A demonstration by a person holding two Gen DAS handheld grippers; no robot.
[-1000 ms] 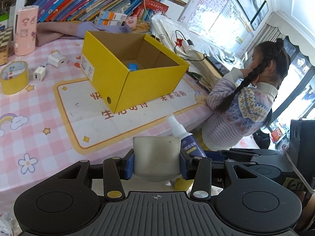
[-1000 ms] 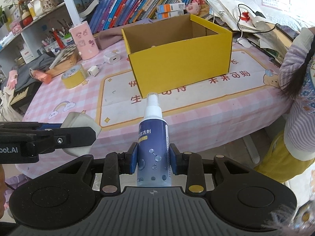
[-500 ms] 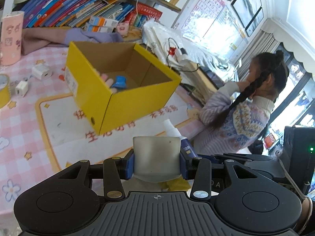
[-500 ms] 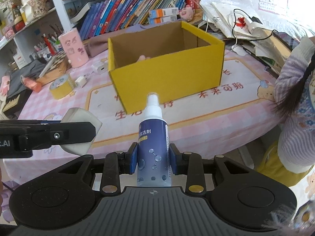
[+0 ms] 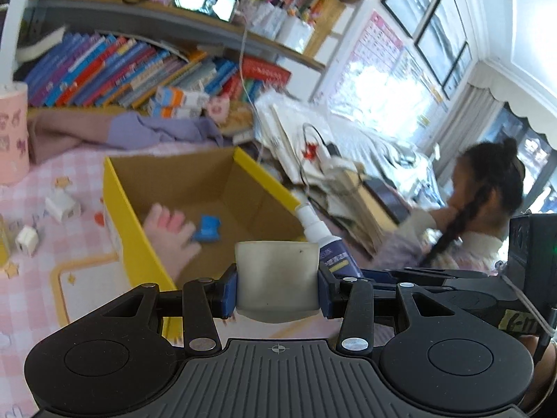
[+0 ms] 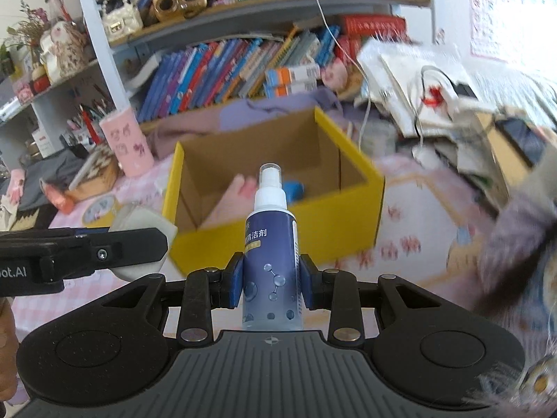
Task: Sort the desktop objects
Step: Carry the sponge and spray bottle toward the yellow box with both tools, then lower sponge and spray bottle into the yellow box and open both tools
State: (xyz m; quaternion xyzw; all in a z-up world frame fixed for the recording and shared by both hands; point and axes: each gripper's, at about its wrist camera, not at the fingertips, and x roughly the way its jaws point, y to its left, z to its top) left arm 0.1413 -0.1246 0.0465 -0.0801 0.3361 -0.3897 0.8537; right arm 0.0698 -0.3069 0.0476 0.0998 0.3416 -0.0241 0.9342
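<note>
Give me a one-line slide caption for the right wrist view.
Right gripper carries an upright spray bottle toward the open yellow box on the pink checked table.

- Left gripper [image 5: 277,280]: black linkage arms, blue pads, silver rivets, ribbed grey housing with a crosshair mark at 6 o'clock.
- Right gripper [image 6: 271,280]: same build; white lettering on the neighbouring tool at 9 o'clock.

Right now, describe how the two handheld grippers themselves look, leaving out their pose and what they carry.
Both match: the left gripper and right gripper have a black ribbed body with a small crosshair mark, two round dimpled discs, black linkage arms with silver and brass rivets, and blue pads. Seen from the right wrist, the left one's side bears white lettering ending ".AI" and a screw.
</note>
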